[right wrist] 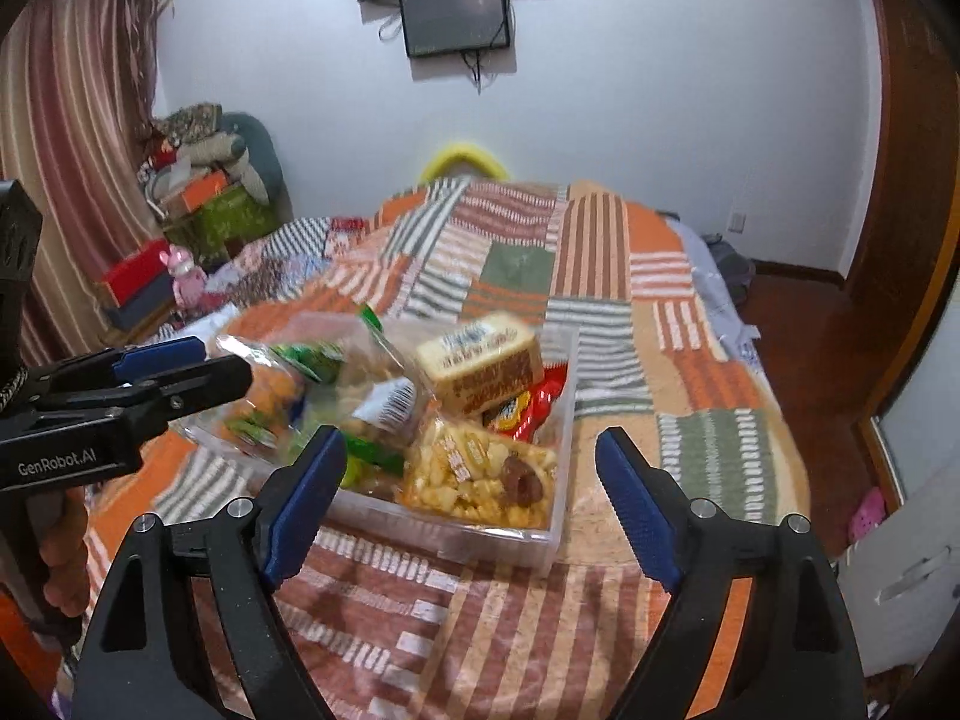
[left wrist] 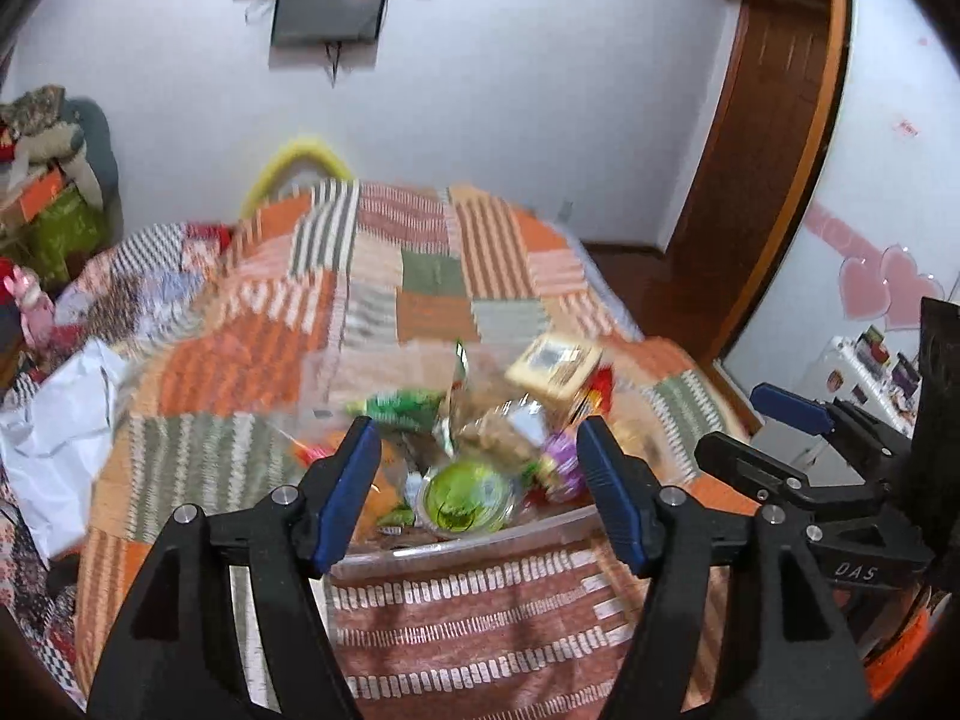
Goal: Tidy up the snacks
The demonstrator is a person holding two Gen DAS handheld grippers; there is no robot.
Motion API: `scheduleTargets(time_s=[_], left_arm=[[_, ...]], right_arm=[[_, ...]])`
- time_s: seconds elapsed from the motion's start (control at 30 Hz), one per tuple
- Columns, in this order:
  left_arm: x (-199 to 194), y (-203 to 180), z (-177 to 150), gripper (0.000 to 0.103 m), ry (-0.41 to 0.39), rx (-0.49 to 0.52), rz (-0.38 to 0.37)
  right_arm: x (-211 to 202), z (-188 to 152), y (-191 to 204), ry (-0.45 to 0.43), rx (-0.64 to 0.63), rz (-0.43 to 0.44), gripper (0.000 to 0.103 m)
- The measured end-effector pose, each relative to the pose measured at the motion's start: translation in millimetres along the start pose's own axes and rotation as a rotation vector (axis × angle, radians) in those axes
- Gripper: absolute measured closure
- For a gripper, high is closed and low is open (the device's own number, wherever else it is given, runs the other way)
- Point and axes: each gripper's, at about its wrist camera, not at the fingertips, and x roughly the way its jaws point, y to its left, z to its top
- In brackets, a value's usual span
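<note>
A clear plastic bin (right wrist: 480,540) full of snacks sits on a patchwork bedspread (right wrist: 600,312). It holds a yellow cake pack (right wrist: 480,360), a bag of pale puffed pieces (right wrist: 480,474), a red packet (right wrist: 540,408) and green bags. In the left wrist view the bin's near rim (left wrist: 480,540) shows, with a green jelly cup (left wrist: 465,495) just behind it. My left gripper (left wrist: 477,429) hangs open over the bin's near edge, with nothing pressed between its pads. My right gripper (right wrist: 471,438) is open wide in front of the bin, holding nothing. The picture is blurred.
A white plastic bag (left wrist: 54,420) lies on the bed at left. Boxes and bundles (right wrist: 204,180) are stacked in the far left corner by a striped curtain. A wooden door frame (left wrist: 774,150) and floor lie to the right. A hand (right wrist: 60,546) grips the left tool.
</note>
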Motion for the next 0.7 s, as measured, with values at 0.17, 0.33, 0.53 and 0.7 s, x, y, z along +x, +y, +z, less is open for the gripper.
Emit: scheduleTargets(time_s=[0.17,0.33,0.53,0.7], left_arm=[[-58.9,-11.3,6.0,0.031,-0.143,0.014,0.021],[-108.8,-23.6,2.2,0.019,-0.276,0.037,0.043],[-142.1,-37.5,-9.9,0.001,-0.373,0.067,0.088],[-148.5,-39.3,-18.8,0.001,-0.377,0.069,0.085]], right_arm=[[-38.5,10.6,7.8,-0.103,0.005,0.015,0.017],[-77.0,13.2,18.0,-0.208,0.008,0.039,0.007],[-108.8,8.3,28.4,-0.293,0.000,0.063,0.000],[-116.5,4.1,36.5,-0.311,-0.022,0.066,0.000]])
